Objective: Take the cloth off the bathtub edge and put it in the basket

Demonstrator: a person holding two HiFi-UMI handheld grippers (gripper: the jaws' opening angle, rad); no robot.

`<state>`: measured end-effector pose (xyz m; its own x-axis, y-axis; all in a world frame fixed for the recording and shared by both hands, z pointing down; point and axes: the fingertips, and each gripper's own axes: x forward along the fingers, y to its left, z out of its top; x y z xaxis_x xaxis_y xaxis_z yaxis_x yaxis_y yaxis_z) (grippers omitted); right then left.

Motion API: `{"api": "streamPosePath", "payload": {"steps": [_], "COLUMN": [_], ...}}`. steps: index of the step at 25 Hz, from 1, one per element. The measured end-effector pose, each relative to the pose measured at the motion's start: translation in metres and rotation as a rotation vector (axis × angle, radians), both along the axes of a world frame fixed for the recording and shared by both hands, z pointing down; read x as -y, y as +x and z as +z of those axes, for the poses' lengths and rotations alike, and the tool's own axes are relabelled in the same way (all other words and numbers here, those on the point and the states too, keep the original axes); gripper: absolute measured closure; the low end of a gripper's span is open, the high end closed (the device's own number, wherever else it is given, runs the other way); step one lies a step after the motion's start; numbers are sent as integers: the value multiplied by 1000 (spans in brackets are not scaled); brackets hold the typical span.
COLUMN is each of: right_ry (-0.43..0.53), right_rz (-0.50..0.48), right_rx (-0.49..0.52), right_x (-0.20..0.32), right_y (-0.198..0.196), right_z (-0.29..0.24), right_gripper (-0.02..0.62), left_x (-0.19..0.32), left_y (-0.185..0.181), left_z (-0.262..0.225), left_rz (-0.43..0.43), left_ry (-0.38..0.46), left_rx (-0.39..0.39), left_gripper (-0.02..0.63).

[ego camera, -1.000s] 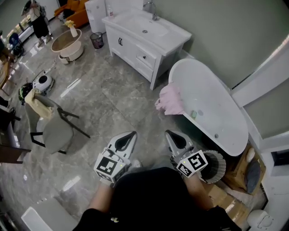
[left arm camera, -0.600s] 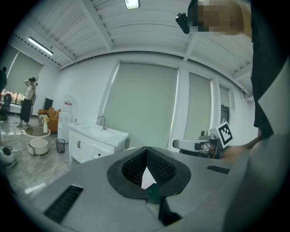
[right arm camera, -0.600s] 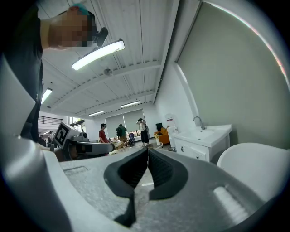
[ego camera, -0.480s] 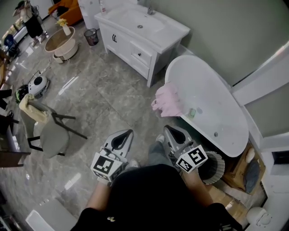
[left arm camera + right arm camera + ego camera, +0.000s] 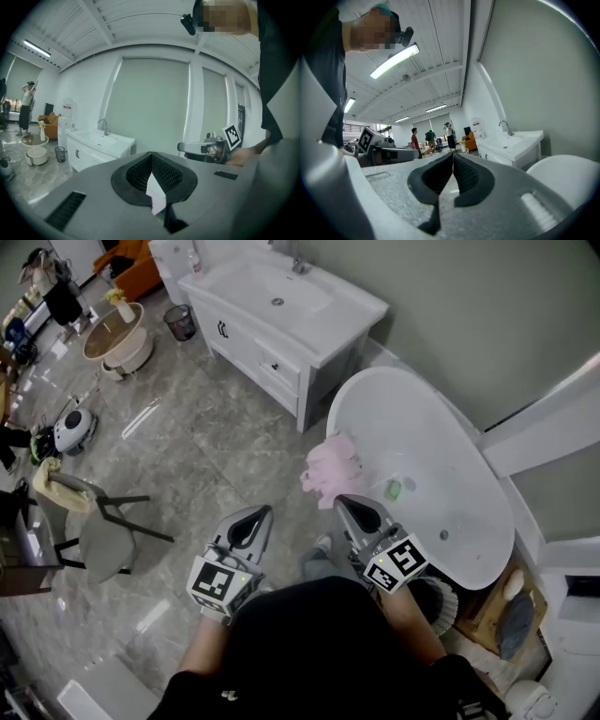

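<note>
Right gripper (image 5: pixel 352 508): jaws together, empty, nothing within reach yet
Left gripper (image 5: pixel 255 519): likewise closed, empty
Cloth (image 5: pixel 330 470): twelve o'clock, draped over bathtub (image 5: pixel 349 399) rim

The jaws of my left hand-held gripper (image 5: pixel 151 158) are pressed together, and nothing is between them. Behind them, at the left, I see a white vanity cabinet (image 5: pixel 93 152) with a sink in its top and a curved faucet (image 5: pixel 103 126). A small dark wastebasket (image 5: pixel 59 153) stands just beside it on the marble floor (image 5: pixel 28 185). At the right, the right hand-held gripper (image 5: pixel 183 147) shows from the side, with its marker cube (image 5: pixel 231 136). At the far left a person (image 5: pixel 26 110) stands with arms raised.
</note>
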<state>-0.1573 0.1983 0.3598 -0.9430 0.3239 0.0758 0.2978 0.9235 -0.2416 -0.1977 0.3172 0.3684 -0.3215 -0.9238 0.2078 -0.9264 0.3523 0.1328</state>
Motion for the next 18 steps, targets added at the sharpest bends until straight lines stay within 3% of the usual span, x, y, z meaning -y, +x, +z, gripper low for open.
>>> {"api": "streamPosePath", "payload": {"steps": [5, 9, 18], "right_ry": [-5, -11, -17], "right_rz": [-23, -20, 38], "right_rx": [6, 4, -9], "right_x": [50, 86, 138], "right_y": [-22, -31, -38], "right_z": [-6, -4, 0], "right_gripper": [597, 595, 595], "left_x": [48, 81, 133], "left_y": [-23, -32, -46], "left_z": [-9, -7, 14], "left_rz": [-37, -71, -17], "left_ry": [-4, -7, -56], "left_rx": [2, -39, -67], "left_gripper": [592, 592, 591]}}
